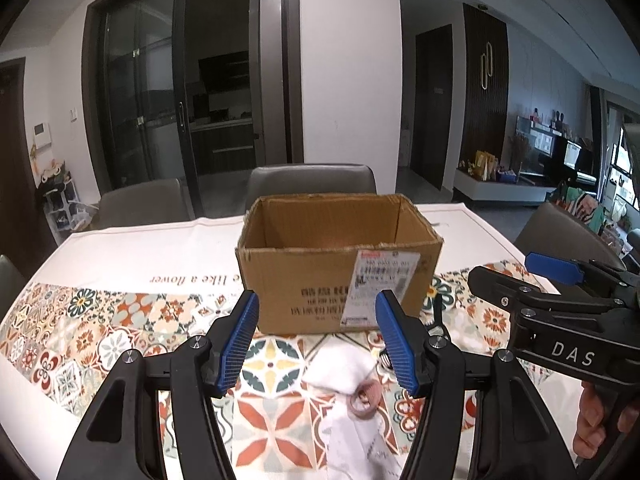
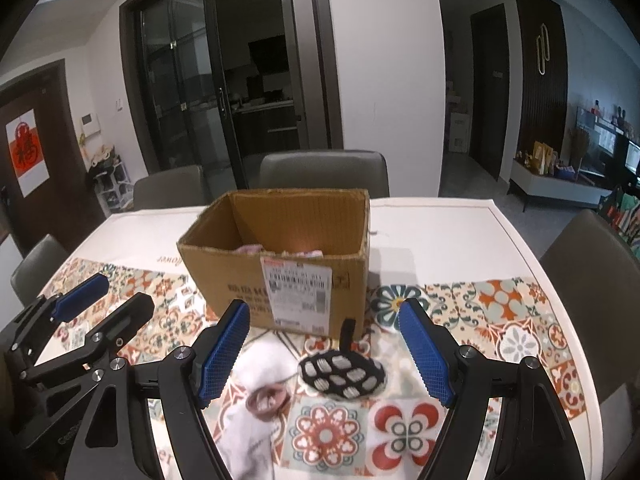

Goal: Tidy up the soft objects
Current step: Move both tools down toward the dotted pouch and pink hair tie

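1. Left wrist: left gripper (image 1: 318,340) released, empty, above white cloth (image 1: 352,408) near the box (image 1: 340,264). Approach step; next, descend and close on cloth.
2. Right wrist: right gripper (image 2: 324,350) released, empty, over black patterned item (image 2: 342,374); box holds pink things.

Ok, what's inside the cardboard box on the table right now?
Inside the cardboard box, the right wrist view shows a bit of pink fabric just above the front wall. The front wall covers the box floor, so what else lies inside can't be seen.
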Action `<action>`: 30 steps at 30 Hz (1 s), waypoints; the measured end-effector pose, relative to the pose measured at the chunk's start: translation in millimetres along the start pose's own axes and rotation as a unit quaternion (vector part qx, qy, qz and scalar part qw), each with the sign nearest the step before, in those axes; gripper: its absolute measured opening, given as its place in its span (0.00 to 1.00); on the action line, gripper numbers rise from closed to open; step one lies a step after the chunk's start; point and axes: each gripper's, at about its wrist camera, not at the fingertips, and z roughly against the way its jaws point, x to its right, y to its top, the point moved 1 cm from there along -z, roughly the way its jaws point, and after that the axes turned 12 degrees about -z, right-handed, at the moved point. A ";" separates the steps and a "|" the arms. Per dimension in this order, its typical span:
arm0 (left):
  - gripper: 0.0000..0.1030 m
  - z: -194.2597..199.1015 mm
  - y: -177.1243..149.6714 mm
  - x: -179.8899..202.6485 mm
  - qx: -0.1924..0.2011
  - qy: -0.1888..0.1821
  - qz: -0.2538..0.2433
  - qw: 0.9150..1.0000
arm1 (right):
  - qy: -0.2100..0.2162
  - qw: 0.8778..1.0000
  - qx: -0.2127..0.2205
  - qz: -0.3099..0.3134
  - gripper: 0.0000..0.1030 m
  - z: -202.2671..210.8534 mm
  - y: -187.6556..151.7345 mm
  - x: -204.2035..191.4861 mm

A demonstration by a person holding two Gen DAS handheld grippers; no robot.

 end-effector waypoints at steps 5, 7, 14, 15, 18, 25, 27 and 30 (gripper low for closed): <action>0.58 2.4 -11.5 10.2 -0.013 -0.003 -0.002 1.000 | -0.004 1.000 -0.013 0.004 0.76 1.6 -12.2 9.1; 0.58 2.6 -14.1 13.9 -0.016 -0.005 -0.001 1.000 | -0.006 1.000 -0.019 0.005 0.76 2.7 -16.4 12.1; 0.58 -0.7 -28.8 27.6 -0.035 -0.011 0.008 0.999 | -0.008 0.999 -0.033 0.014 0.76 0.7 -24.8 22.1; 0.58 -2.0 -31.0 29.6 -0.038 -0.011 0.009 0.999 | -0.008 0.999 -0.034 0.015 0.76 0.1 -25.5 23.7; 0.58 -5.5 -35.5 34.3 -0.047 -0.011 0.014 0.999 | -0.008 0.999 -0.039 0.021 0.76 -3.3 -26.4 28.2; 0.58 -19.4 -48.1 48.3 -0.073 -0.014 0.027 0.997 | 0.002 0.998 -0.056 0.037 0.76 -17.7 -29.7 37.1; 0.58 -24.5 -52.0 51.9 -0.081 -0.014 0.027 0.996 | 0.005 0.997 -0.061 0.043 0.76 -23.1 -30.5 39.2; 0.58 -33.2 -58.0 57.4 -0.092 -0.015 0.030 0.995 | 0.010 0.996 -0.070 0.049 0.76 -32.9 -31.8 43.8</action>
